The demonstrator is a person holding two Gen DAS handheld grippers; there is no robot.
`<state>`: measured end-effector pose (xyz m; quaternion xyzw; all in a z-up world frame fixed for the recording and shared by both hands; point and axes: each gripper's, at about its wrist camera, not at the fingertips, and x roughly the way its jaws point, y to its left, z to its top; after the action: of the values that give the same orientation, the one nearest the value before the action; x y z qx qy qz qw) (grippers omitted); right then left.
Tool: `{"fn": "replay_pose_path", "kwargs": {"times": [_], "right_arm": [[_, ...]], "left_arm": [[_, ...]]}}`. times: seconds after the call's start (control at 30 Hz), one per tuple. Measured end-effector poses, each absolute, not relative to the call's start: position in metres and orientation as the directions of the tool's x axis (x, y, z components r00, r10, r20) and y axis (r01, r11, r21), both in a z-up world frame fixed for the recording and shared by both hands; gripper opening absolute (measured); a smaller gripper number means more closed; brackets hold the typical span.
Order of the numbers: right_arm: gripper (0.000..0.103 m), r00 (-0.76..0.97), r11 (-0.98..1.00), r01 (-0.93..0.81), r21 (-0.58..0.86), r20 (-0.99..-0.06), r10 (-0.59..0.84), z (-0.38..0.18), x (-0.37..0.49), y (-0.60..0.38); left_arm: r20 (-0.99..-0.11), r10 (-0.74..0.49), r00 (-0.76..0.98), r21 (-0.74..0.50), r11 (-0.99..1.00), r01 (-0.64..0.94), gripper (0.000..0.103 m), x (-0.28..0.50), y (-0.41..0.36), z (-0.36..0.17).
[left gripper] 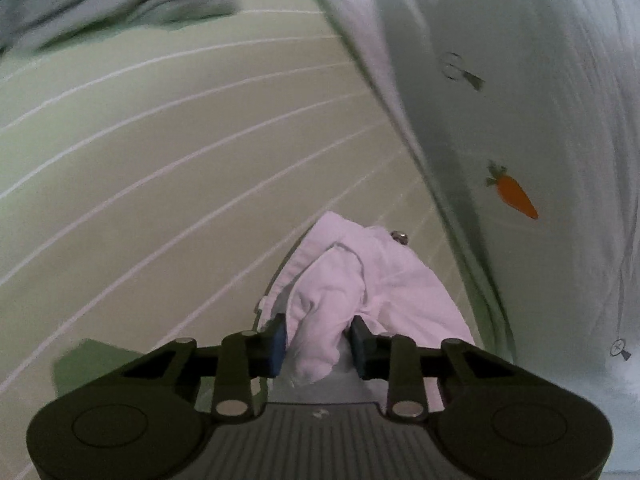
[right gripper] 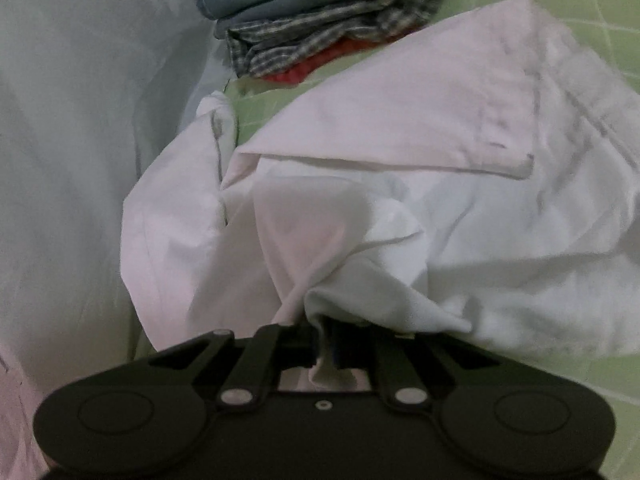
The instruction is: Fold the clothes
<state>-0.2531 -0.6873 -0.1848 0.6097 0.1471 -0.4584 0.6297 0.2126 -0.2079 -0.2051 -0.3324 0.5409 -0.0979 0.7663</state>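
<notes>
Two grippers each hold a bunch of the same white garment over a green sheet (left gripper: 180,152) crossed by thin white lines, which fills most of the left wrist view and shows as green checks at the top right and lower right of the right wrist view. I cannot tell whether the sheet covers a bed or a desk.

Next in size is a pale cloth (left gripper: 540,120) with a small orange carrot (left gripper: 514,194) stitched on it; it hangs or lies along the right side of the left view, and along the left side of the right view.

Across the middle of the right wrist view spreads the white garment (right gripper: 400,184), rumpled, with a folded flap and stitched seams running over it. Beyond it, near the top of that view, sits a stack of folded clothes (right gripper: 312,28): blue on top, plaid below, red at the bottom. A blurred grey heap (left gripper: 112,8) lies at the far top left of the left view.

Smaller again, the left gripper (left gripper: 318,342) has its blue pads (left gripper: 279,340) pressed on a thick wad of the white cloth, with a small metal snap (left gripper: 399,236) just past it. The right gripper (right gripper: 326,344) is clamped tight on a thin pinch of the garment, whose edge pokes out behind the jaws.
</notes>
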Motion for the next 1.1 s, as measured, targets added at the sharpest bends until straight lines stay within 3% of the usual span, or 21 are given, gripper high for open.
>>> {"fn": "replay_pose_path", "kwargs": {"times": [0.2,0.57,0.73,0.9,1.0,1.1], "right_arm": [[0.005,0.499,-0.055,0.808,0.587,-0.73,-0.467,-0.145,-0.27,-0.655],[0.004,0.471,0.154,0.841,0.518,-0.563,-0.678,-0.041,-0.355,-0.597],[0.004,0.516,0.182,0.792,0.582,-0.481,-0.709,-0.013,-0.398,-0.582],[0.004,0.508,0.156,0.802,0.576,-0.52,-0.687,-0.03,-0.429,-0.559],[0.005,0.49,0.152,0.845,0.513,-0.628,-0.605,-0.06,-0.435,-0.542],[0.01,0.477,0.135,0.868,0.478,-0.725,-0.498,-0.094,-0.436,-0.526]], "left_arm": [[-0.753,-0.482,0.447,-0.593,0.792,-0.145,0.024,0.197,-0.188,-0.172],[-0.682,-0.43,0.591,-0.608,0.783,-0.133,0.017,0.126,-0.103,-0.1],[-0.642,-0.416,0.644,-0.614,0.782,-0.106,0.015,0.101,-0.078,-0.063],[-0.65,-0.372,0.663,-0.592,0.795,-0.134,0.015,0.065,-0.046,-0.06],[-0.723,-0.293,0.626,-0.523,0.824,-0.218,0.017,0.051,-0.025,-0.08],[-0.8,-0.234,0.553,-0.429,0.868,-0.252,0.026,0.039,-0.018,-0.102]]}}
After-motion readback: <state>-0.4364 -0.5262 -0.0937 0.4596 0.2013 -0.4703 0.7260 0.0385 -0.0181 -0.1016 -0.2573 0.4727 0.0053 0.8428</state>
